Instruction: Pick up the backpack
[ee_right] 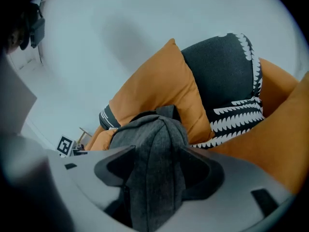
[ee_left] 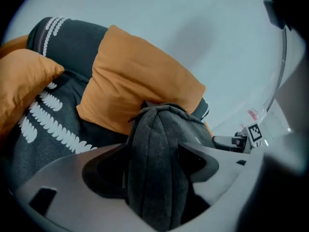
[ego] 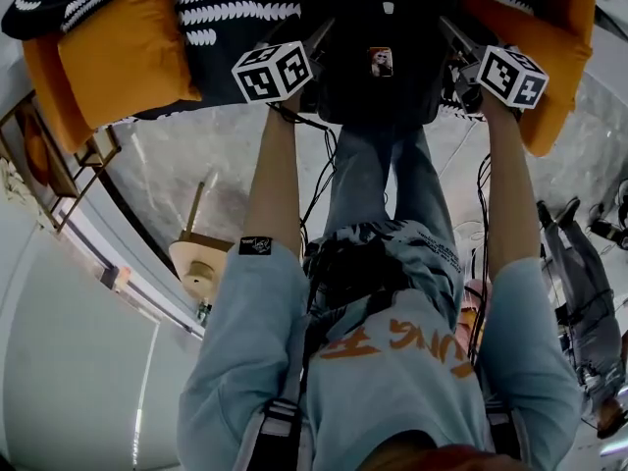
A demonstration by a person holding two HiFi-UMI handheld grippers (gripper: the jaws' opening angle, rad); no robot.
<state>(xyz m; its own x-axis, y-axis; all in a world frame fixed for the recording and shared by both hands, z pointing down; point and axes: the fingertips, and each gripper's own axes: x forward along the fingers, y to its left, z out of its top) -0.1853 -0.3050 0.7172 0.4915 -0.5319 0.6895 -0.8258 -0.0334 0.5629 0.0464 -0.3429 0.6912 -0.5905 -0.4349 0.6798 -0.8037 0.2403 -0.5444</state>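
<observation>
Left gripper view: left tongs (ee_left: 153, 151) and right tongs (ee_right: 159, 151) gape, straddling the backpack (ego: 363, 27).

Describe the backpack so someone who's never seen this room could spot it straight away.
Find the orange cushions with the black-and-white patterned throw. The backpack stands between the cushions, at the middle. It is the only plain dark thing there, with a small picture tag on its front.

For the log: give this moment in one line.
left tool: open, astride backpack | right tool: open, astride backpack | backpack: on seat
</observation>
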